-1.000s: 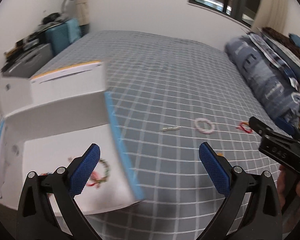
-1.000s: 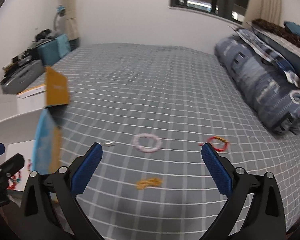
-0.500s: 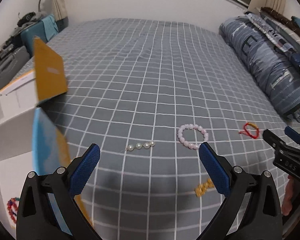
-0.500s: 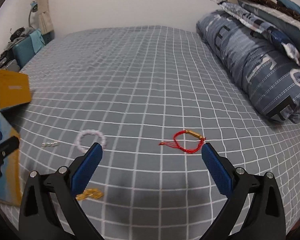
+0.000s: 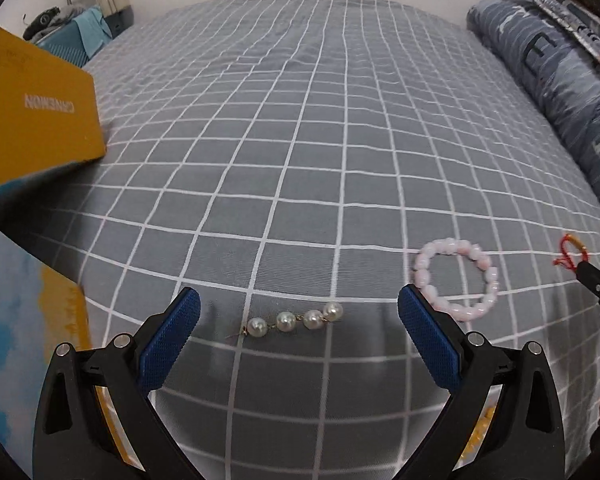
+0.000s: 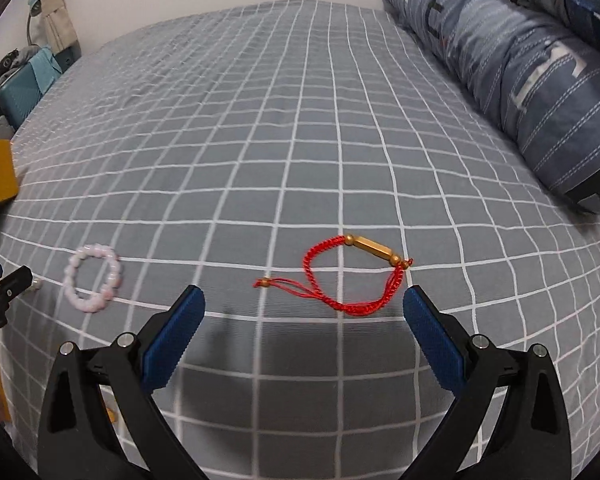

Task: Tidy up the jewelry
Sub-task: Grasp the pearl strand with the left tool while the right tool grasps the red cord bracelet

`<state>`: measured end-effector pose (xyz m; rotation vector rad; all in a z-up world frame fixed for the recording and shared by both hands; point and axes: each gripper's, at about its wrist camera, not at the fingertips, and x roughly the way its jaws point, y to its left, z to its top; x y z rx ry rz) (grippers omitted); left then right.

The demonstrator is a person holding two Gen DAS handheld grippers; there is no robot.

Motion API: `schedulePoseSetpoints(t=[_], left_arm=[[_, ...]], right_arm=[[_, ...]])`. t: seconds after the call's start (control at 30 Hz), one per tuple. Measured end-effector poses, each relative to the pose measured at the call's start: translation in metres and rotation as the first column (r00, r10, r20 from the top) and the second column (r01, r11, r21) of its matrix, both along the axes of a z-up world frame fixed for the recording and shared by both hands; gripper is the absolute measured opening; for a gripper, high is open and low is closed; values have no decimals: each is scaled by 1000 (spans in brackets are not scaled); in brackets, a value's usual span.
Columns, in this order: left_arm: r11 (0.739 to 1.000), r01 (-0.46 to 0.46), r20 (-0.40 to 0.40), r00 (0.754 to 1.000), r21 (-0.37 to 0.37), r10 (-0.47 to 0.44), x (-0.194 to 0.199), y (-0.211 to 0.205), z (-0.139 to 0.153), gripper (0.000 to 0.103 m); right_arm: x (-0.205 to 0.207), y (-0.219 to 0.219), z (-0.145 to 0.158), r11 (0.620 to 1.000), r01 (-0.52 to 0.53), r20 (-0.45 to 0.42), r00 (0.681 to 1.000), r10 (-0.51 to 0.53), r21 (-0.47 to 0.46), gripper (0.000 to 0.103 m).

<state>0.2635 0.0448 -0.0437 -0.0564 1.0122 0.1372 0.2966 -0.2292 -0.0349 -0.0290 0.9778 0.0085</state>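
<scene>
On the checked bedspread (image 5: 300,160): four-pearl strand (image 5: 294,322), one pink bracelet (image 5: 456,278), one red cord bracelet (image 6: 356,276) (both hand-held grippers gape empty).

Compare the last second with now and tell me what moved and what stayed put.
Both grippers swung right, away from the white box, and came down toward the bedspread. The left gripper now frames the pearl strand; the right gripper frames the red cord bracelet. Both stayed open, nothing grasped. The pearl strand, pink bead bracelet and red cord bracelet did not move.
</scene>
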Motion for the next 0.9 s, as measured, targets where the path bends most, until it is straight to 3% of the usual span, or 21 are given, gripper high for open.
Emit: schedulePoseSetpoints(t=[0.47, 0.9], left_arm=[[1000, -4, -43, 999, -19, 3, 4, 6, -27, 93], [999, 31, -39, 999, -42, -32, -3, 6, -23, 52]], right_arm=[[8, -23, -14, 998, 59, -15, 998, -58, 14, 95], [16, -28, -26, 996, 87, -58, 995, -86, 1, 67]])
